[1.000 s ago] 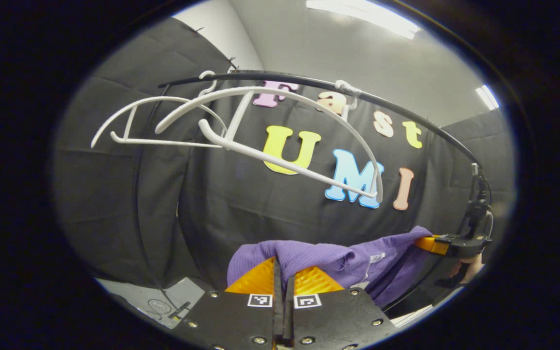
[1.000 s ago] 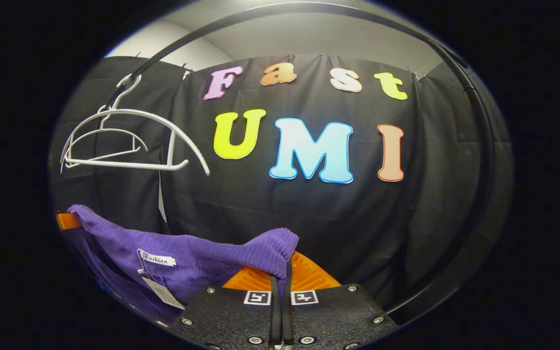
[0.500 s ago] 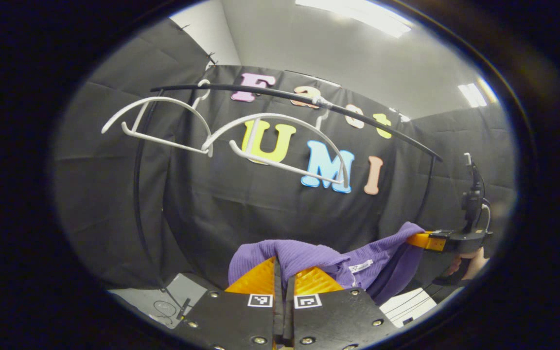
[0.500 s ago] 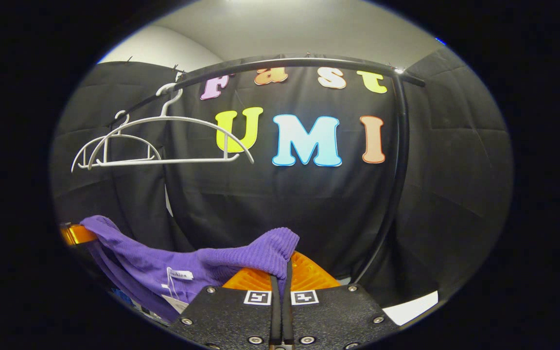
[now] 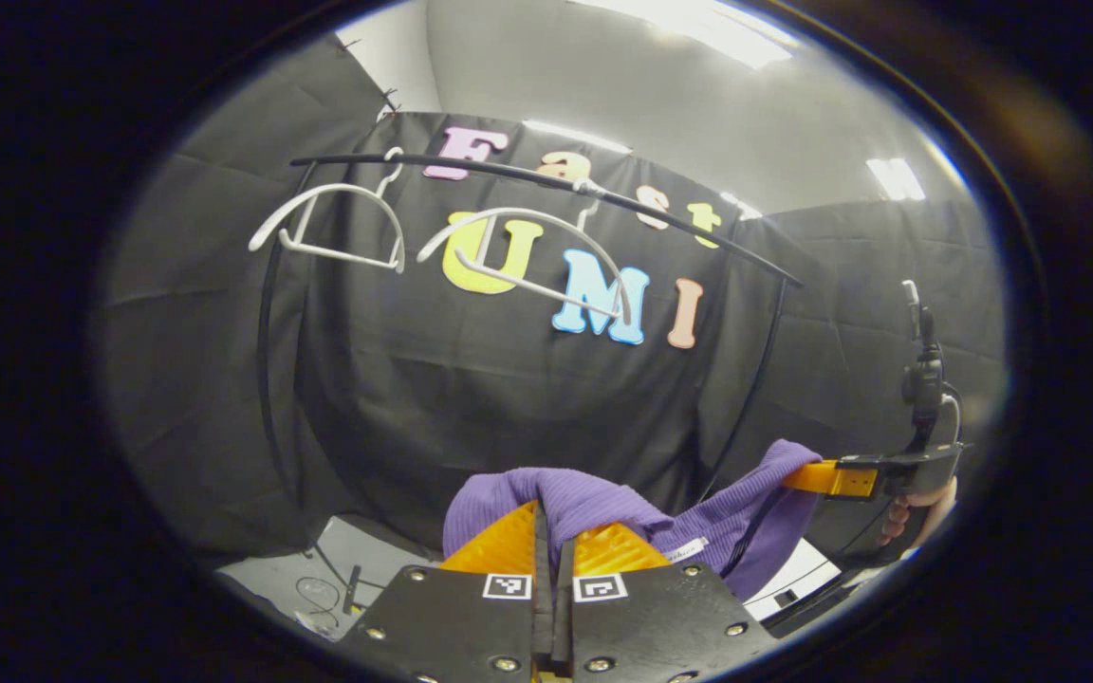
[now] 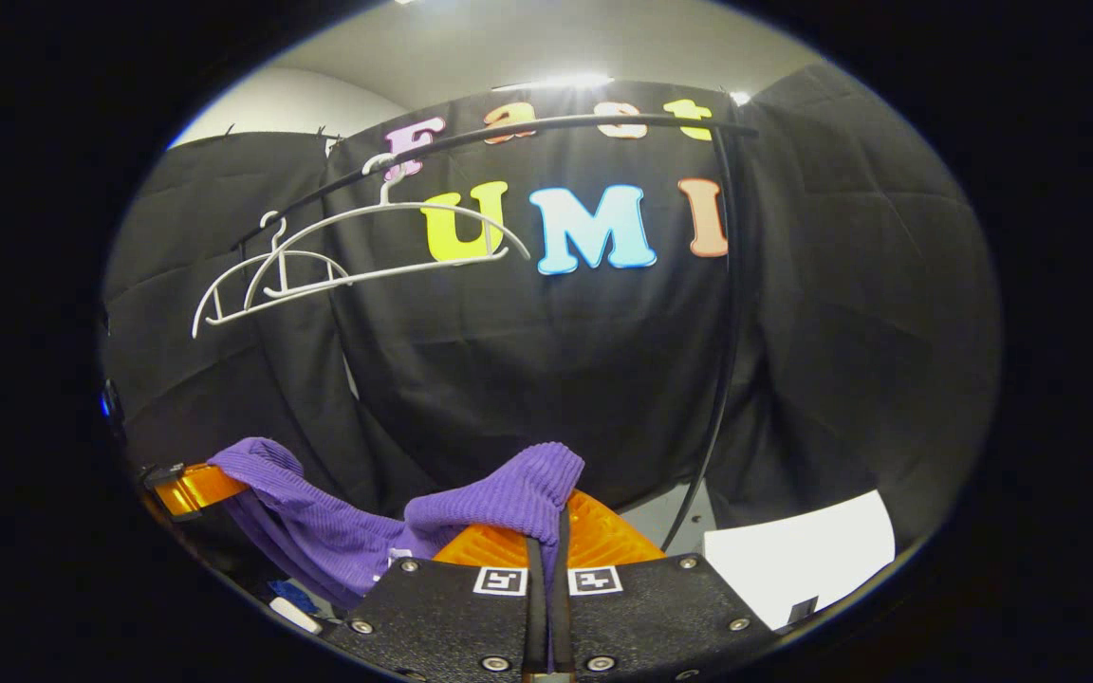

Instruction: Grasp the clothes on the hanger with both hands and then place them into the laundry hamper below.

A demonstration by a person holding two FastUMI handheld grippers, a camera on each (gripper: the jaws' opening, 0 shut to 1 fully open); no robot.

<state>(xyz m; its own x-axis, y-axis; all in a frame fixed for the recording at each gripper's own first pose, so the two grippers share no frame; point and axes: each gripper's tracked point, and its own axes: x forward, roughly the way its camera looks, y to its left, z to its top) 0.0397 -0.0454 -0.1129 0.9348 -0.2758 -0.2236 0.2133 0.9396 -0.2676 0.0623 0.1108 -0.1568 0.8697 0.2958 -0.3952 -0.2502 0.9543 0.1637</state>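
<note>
Holding the purple garment [image 5: 603,507] off the hangers, slung between both tools, well below the rail. Left gripper [image 5: 552,531]: orange fingers pressed together, one edge of the knit pinched between them and bunched over the tips. Right gripper [image 6: 546,531]: same, fingers clamped on the other edge of the garment [image 6: 509,493]. In the left gripper view the right gripper [image 5: 836,477] sits far right with a hand [image 5: 917,512] on its grip. In the right gripper view the left gripper [image 6: 195,487] is at lower left, cloth sagging between. Two white hangers [image 5: 527,256] hang bare on the black rail [image 5: 546,182]. Hamper location: cannot tell.
</note>
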